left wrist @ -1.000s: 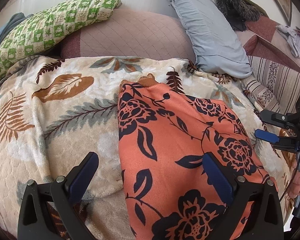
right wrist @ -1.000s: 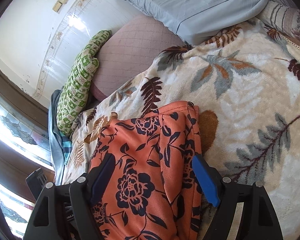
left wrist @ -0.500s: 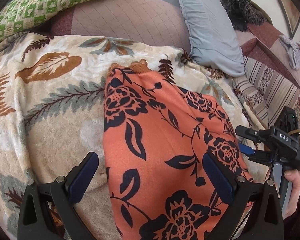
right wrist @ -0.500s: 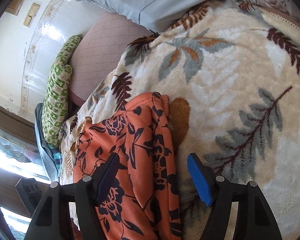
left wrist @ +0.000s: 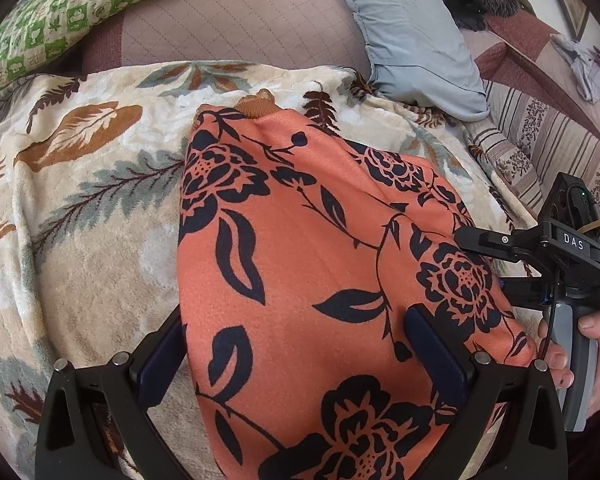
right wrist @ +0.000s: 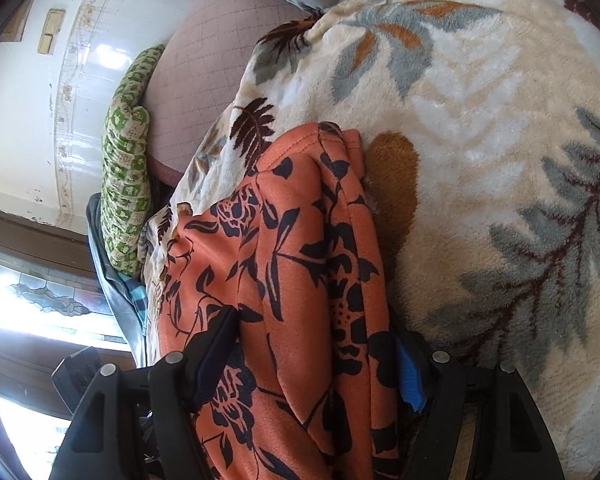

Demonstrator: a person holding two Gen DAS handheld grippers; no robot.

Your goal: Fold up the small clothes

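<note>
An orange garment with dark floral print (left wrist: pixel 312 264) lies on a leaf-patterned blanket (left wrist: pixel 80 208), its brown ribbed collar (left wrist: pixel 256 103) at the far end. My left gripper (left wrist: pixel 296 354) is open, its fingers astride the garment's near part. My right gripper (right wrist: pixel 312 354) is open too, astride the garment's right edge (right wrist: pixel 300 264), the cloth bunched between its fingers. The right gripper also shows in the left wrist view (left wrist: pixel 496 264) at the garment's right side, held by a hand.
A green patterned pillow (left wrist: pixel 72 12), a mauve quilted cushion (left wrist: pixel 240 16) and a grey-blue pillow (left wrist: pixel 404 32) line the back. A striped sofa edge (left wrist: pixel 540 140) lies to the right. A window (right wrist: pixel 28 320) shows at the left in the right wrist view.
Both grippers have moved in onto the garment. The right gripper has slid over the right edge so that cloth now lies between its fingers. The left has shifted left and closer.
</note>
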